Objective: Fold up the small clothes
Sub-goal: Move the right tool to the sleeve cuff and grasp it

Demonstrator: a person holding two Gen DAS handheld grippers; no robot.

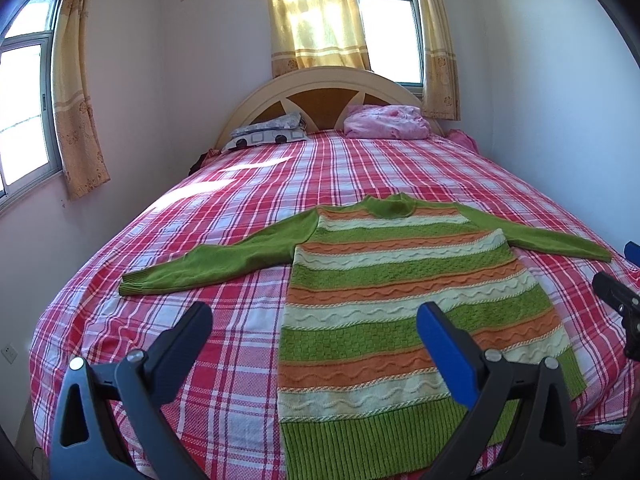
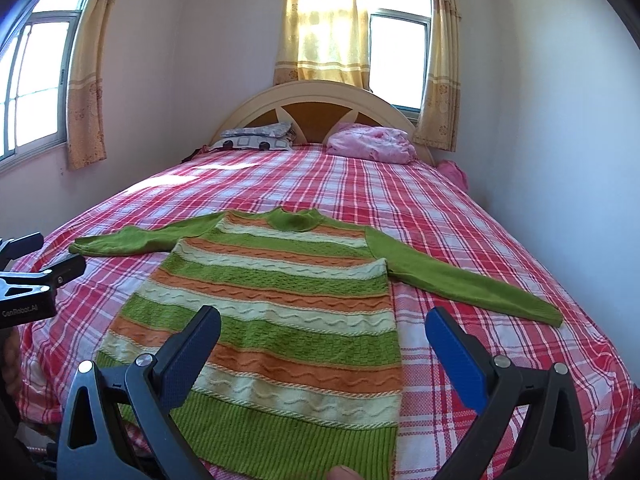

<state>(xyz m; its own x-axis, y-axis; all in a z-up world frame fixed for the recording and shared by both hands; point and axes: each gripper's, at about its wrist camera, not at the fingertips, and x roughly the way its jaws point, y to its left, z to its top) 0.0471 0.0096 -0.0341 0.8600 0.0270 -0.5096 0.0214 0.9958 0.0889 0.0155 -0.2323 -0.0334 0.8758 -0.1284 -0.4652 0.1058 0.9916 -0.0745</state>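
A knitted sweater with green, orange and cream stripes lies flat on the bed, collar toward the headboard, both green sleeves spread out. It also shows in the right wrist view. My left gripper is open and empty, above the sweater's lower left part near the hem. My right gripper is open and empty, above the sweater's lower right part. The right gripper shows at the right edge of the left wrist view; the left gripper shows at the left edge of the right wrist view.
The bed has a red and white plaid sheet. A patterned pillow and a pink bundle lie by the headboard. Walls close in on both sides, with curtained windows.
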